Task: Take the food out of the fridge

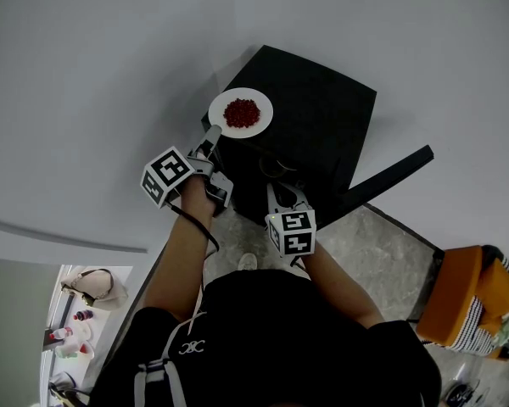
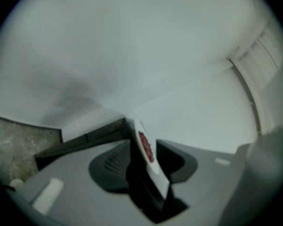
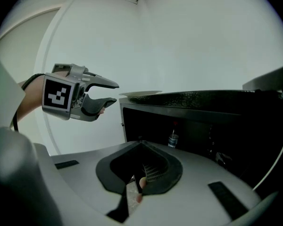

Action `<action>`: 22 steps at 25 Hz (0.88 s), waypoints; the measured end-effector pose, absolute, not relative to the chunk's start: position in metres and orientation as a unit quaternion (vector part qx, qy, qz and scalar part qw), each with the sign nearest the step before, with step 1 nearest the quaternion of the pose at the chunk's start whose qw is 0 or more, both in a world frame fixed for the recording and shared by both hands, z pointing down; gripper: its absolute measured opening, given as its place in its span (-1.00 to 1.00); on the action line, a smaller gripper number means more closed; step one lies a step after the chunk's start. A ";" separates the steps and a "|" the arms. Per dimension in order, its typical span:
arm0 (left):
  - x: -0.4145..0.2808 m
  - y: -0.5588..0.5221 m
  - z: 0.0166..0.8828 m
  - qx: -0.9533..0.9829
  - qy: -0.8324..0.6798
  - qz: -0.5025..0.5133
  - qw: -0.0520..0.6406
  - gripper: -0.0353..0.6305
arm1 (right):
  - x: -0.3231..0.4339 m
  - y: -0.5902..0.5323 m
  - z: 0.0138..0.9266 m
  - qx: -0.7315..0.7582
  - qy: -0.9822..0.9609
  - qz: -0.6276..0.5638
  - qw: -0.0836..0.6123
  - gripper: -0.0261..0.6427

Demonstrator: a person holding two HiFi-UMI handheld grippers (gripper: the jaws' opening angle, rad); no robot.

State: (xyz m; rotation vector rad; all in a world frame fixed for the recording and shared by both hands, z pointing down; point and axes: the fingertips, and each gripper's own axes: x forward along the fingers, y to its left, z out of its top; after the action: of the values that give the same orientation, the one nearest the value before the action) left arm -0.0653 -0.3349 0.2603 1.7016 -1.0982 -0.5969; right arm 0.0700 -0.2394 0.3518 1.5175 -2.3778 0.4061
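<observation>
A white plate of red food rests on the near left corner of the black fridge's top. My left gripper is at the plate's near rim. In the left gripper view the plate appears edge-on between the parted jaws, with dark gaps on both sides, so the gripper is open. The right gripper view shows the left gripper just off the plate's rim. My right gripper is shut on nothing in front of the open fridge. A small bottle stands inside.
The fridge door hangs open to the right. An orange chair stands on the marble floor at lower right. A shelf with a bag is at lower left. A white wall lies behind the fridge.
</observation>
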 end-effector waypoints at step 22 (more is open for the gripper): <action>-0.041 -0.274 0.274 0.828 -0.551 0.044 0.092 -0.90 | 0.064 -0.248 0.316 0.541 -0.826 0.125 0.091 -0.95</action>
State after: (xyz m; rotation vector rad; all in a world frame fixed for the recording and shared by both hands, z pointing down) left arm -0.0405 -0.2739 0.2744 2.4586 -1.6372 0.1298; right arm 0.0641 -0.2477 0.3156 1.6087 -2.4557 0.3701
